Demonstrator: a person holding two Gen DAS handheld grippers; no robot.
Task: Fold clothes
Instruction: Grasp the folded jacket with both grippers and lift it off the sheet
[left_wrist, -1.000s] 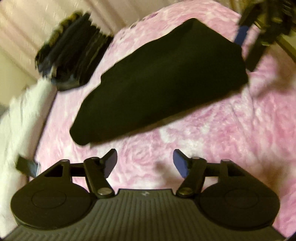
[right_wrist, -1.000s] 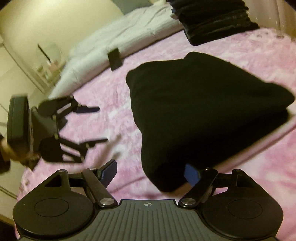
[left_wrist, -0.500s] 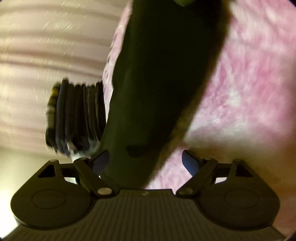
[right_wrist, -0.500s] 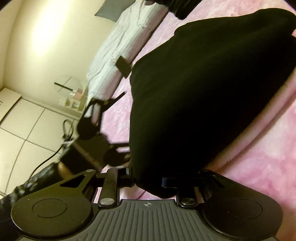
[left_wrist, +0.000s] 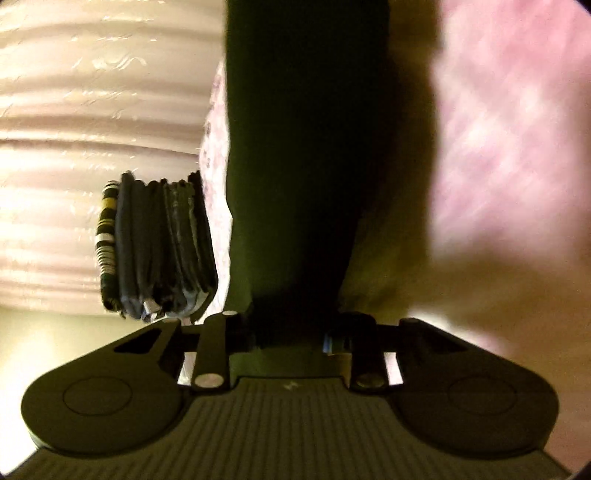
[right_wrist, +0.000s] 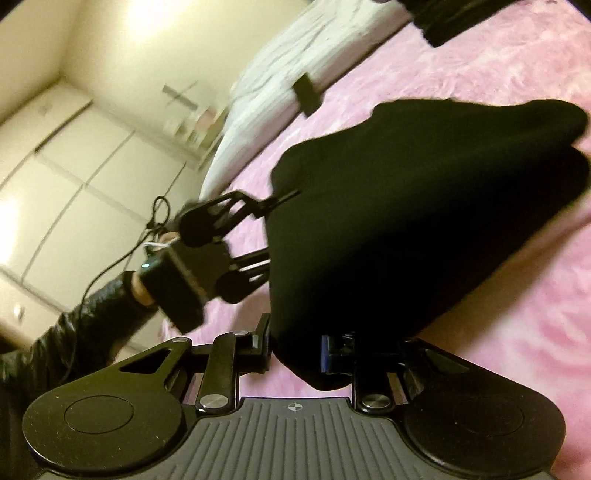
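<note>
Both claws are clamped on near corners of the black garment (right_wrist: 424, 206), the left claw (left_wrist: 291, 336) and right claw (right_wrist: 295, 350) side by side, while it stretches away over the pink bed (right_wrist: 517, 314).

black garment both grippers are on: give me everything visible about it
The black garment is plain, matte, soft fabric with no visible print or seams, folded into a thick, roughly rectangular bundle. It lies on the pink fluffy blanket, its near edge lifted. The right gripper is clamped on its near corner; the left gripper grips the adjacent edge, seen also from the right wrist view. In the left wrist view the cloth fills the centre as a dark band.
</note>
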